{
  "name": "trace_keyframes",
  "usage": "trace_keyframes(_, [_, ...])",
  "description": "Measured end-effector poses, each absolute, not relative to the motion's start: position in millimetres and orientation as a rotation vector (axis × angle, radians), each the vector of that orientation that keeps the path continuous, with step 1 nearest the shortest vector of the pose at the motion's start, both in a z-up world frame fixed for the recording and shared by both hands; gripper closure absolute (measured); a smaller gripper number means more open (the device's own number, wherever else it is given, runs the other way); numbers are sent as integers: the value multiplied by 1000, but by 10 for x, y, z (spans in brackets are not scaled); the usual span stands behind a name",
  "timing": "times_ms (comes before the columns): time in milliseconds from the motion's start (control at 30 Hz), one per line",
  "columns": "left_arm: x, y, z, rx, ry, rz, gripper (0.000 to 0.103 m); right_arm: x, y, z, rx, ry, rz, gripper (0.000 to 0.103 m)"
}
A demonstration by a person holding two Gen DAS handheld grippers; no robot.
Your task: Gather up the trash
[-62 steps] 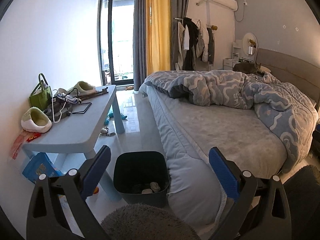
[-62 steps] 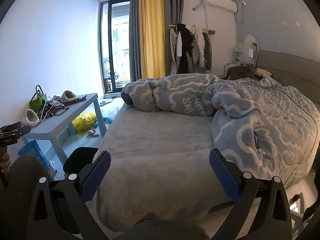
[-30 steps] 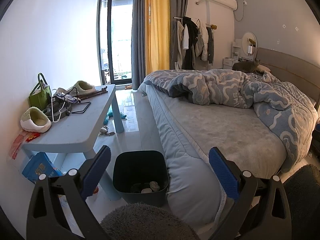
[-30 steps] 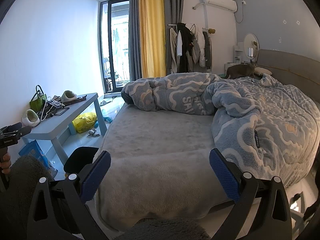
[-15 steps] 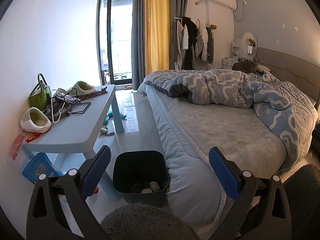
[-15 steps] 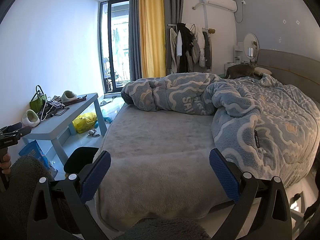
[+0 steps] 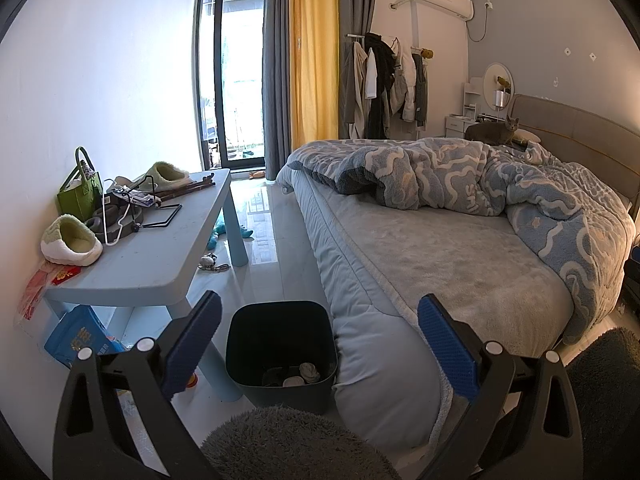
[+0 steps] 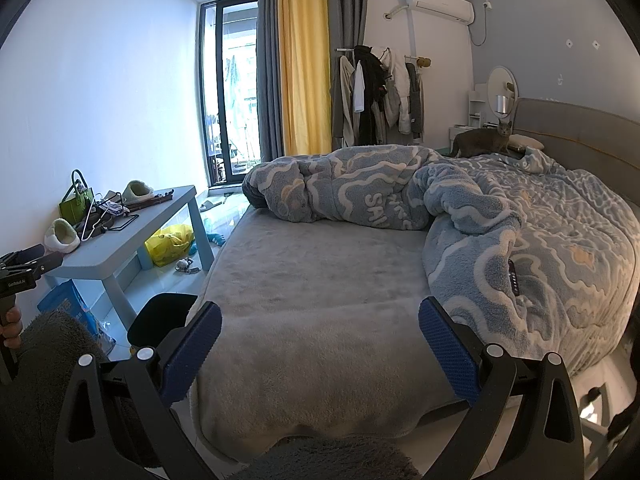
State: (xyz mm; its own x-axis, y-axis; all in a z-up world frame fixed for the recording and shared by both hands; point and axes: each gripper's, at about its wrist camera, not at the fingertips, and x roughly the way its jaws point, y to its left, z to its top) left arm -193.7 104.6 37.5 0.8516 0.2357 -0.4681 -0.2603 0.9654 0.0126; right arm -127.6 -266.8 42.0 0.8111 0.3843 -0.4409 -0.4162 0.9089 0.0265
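The bed (image 7: 460, 248) took up most of the room, blue quilt (image 8: 500, 216) bunched at its far side with a grey cat (image 7: 494, 133) up by the headboard. Beside it stood the pale blue surface (image 7: 168, 248), carrying slippers and a green bag (image 7: 80, 196). The black bin (image 7: 280, 344) sat on the floor between the two, with a few bits of crumpled trash (image 7: 298, 374) at the bottom. Left tool (image 7: 320, 344) and right tool (image 8: 320, 348) both hung wide open, holding nothing.
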Motion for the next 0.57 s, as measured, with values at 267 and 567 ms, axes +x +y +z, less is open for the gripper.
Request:
trace_keyframes(267, [-1935,1046,374,-52,488,259,3,-1270,-2665,421,-73,456,428,3])
trace_keyframes(567, [-1929,1061,369,-49,493,255,3,-1274,-2666,424,-73,456,428,3])
